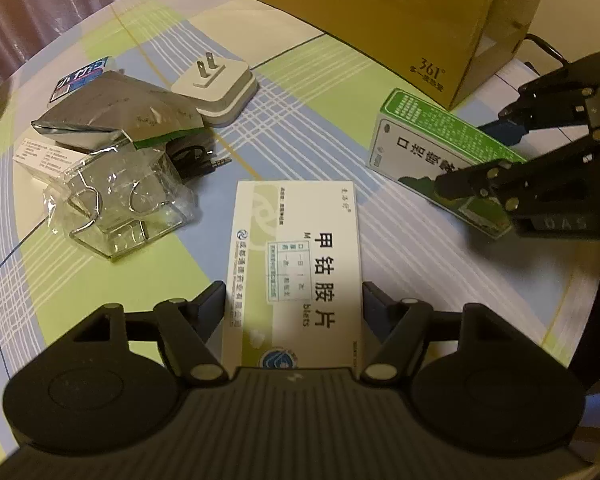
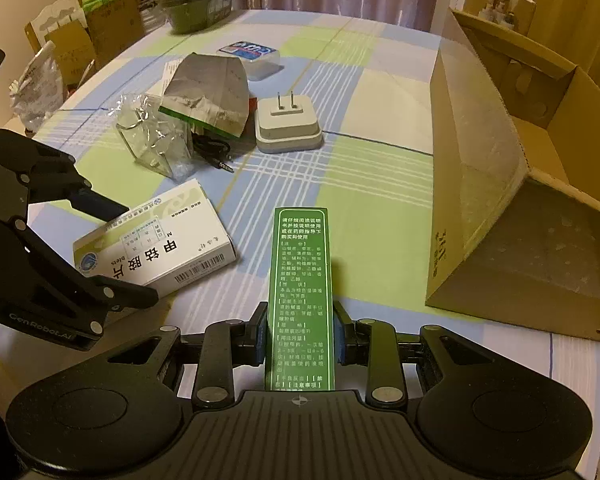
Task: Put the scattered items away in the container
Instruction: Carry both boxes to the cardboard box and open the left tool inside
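Plaid tablecloth (image 2: pixel 380 168); right tool (image 2: pixel 300 336) clamps green carton (image 2: pixel 302 292).

"361°" on cardboard box (image 1: pixel 428 68), "甲钴胺片" on white medicine box (image 1: pixel 296 264), "GenRobot.AI" on left tool (image 2: pixel 112 240)

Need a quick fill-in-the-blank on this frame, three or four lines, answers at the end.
1. The right gripper is shut on the ____ box.
2. The white box lies between the fingers of the ____ gripper.
3. The white plug lies with its prongs pointing ____.
4. The cardboard box holds ____ of the scattered items.

Answers: green; left; up; none
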The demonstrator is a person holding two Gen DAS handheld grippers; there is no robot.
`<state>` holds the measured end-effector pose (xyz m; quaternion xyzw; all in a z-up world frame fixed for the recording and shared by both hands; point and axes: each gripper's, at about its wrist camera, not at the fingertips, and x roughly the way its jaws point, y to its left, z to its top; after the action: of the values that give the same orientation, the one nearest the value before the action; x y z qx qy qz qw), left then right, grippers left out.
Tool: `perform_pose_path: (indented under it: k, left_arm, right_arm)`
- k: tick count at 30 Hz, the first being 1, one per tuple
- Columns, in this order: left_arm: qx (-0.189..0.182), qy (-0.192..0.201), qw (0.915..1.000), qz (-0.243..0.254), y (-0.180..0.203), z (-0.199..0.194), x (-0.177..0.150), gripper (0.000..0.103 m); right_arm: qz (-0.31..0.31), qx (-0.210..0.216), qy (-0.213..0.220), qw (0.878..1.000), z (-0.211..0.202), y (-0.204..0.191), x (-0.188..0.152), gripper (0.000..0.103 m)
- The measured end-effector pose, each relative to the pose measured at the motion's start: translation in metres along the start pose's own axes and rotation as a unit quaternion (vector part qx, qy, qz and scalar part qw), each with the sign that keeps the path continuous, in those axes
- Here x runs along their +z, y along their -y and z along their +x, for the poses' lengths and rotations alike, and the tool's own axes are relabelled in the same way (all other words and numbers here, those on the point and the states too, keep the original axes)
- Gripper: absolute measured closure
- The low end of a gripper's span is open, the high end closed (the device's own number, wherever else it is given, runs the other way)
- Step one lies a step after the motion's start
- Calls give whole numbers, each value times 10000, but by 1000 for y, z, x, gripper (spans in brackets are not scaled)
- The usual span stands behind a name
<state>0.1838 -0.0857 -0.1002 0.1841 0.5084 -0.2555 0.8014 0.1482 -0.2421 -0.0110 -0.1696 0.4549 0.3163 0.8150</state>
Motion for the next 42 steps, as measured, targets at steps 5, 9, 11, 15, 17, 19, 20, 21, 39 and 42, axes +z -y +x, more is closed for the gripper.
perform_pose_path:
  k: [5,9,11,15,17,19,20,21,39,42]
  left_arm:
    - [37,-13,10000,1,3,6,5,35]
    - [78,-66,9999,10,8,7,4,36]
    - [63,-46,10000,-22,10,5,2,36]
    - [33,110,9996,-260,11,-8,-3,36]
    - [51,169,9994,-314,13,-15,-4,36]
    - [38,212,9989,-422,13,-21,-4,36]
    - [20,228,9985,-494,13,-25,-4,36]
    - [18,240,9982,-545,14,-28,-4,36]
    - [249,849,9930,-776,62,-102,64,36]
    - [161,1033,9919,-722,72,-110,97,36]
  right_arm:
    - [-22,-17,-112,9999,3,-1,2,70]
    - [-56,-25,-184,9998,3,-1,2,70]
    - [-42,-32,-126,9999,-2,0,1,70]
    - [10,-20,35,10000,-17,2,-1,70]
    - [52,-34,88,9999,-25,3,-1,70]
    - [97,-69,149,9998,-34,5,-1,70]
    - [112,-85,176,9997,-38,5,-1,70]
    - [132,-98,202,9997,-43,6,-2,70]
    - [599,-547,1219,9892,-157,60,19,70]
    - [779,-699,1440,9840,-174,86,28,70]
